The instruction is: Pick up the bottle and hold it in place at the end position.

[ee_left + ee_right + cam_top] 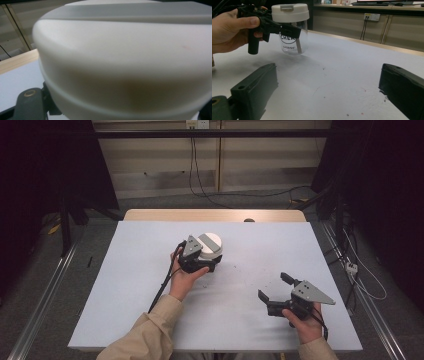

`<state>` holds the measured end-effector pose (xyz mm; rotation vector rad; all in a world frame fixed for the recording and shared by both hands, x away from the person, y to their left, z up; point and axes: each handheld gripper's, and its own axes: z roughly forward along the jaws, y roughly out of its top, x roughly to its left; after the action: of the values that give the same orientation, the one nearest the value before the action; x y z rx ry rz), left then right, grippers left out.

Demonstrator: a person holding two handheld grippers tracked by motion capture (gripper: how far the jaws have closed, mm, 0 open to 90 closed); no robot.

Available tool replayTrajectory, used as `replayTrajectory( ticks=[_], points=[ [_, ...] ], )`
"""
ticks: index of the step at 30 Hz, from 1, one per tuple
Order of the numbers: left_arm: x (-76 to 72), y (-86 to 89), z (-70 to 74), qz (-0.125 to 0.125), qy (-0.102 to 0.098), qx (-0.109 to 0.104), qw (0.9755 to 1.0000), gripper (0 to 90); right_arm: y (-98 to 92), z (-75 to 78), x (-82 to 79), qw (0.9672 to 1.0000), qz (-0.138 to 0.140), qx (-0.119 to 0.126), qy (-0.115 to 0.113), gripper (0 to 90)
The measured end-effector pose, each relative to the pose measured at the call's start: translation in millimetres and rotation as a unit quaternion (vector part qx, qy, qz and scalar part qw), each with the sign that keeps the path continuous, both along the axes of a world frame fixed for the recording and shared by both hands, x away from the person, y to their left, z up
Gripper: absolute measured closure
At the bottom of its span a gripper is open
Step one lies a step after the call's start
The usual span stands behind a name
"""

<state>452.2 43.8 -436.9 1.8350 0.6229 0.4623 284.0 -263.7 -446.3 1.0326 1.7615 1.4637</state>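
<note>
A clear jar (293,37) with black lettering and a white lid (210,242) stands out at the middle of the white table (125,285). My left gripper (209,259) is shut on the jar just under the lid, one black jaw crossing its front. In the left gripper view the lid (125,50) looms very close between the jaws. I cannot tell whether the jar rests on the table or hangs just above it. My right gripper (273,285) lies low at the front right, open, with only bare table between its jaws (327,75).
Small dark specks (240,270) dot the white table between the two grippers. A wooden edge (215,215) runs along the table's far side. Cables (200,185) hang from a wall socket behind it, and metal rails flank the table on the floor.
</note>
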Motion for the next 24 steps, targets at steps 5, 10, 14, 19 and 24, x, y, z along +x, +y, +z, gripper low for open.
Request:
replayTrajectory(
  ticks=[5, 10, 14, 19, 24],
  points=[
    [2.1, -0.8, -1.2, -0.002, 0.001, 0.000, 1.0000, 18.7, -0.2, 0.3, -0.2, 1.0000, -0.001, 0.000, -0.001, 1.6],
    [1.8, -2.2, -1.4, -0.003, 0.000, 0.001, 1.0000, 18.6, 0.0, 0.2, 0.0, 1.0000, -0.001, 0.001, 0.000, 1.6],
    [2.0, -2.4, -1.9, -0.002, 0.000, 0.001, 1.0000, 18.7, 0.1, 0.2, 0.0, 1.0000, -0.001, 0.000, -0.001, 1.6],
    [1.6, -3.8, -3.0, -0.003, -0.001, 0.002, 1.0000, 18.7, 0.0, 0.2, 0.0, 1.0000, -0.002, 0.001, -0.001, 1.6],
    [1.8, -4.6, -4.5, -0.005, 0.001, 0.006, 1.0000, 18.6, 0.2, 0.2, 0.0, 1.0000, -0.002, 0.000, 0.000, 1.5]
  ],
)
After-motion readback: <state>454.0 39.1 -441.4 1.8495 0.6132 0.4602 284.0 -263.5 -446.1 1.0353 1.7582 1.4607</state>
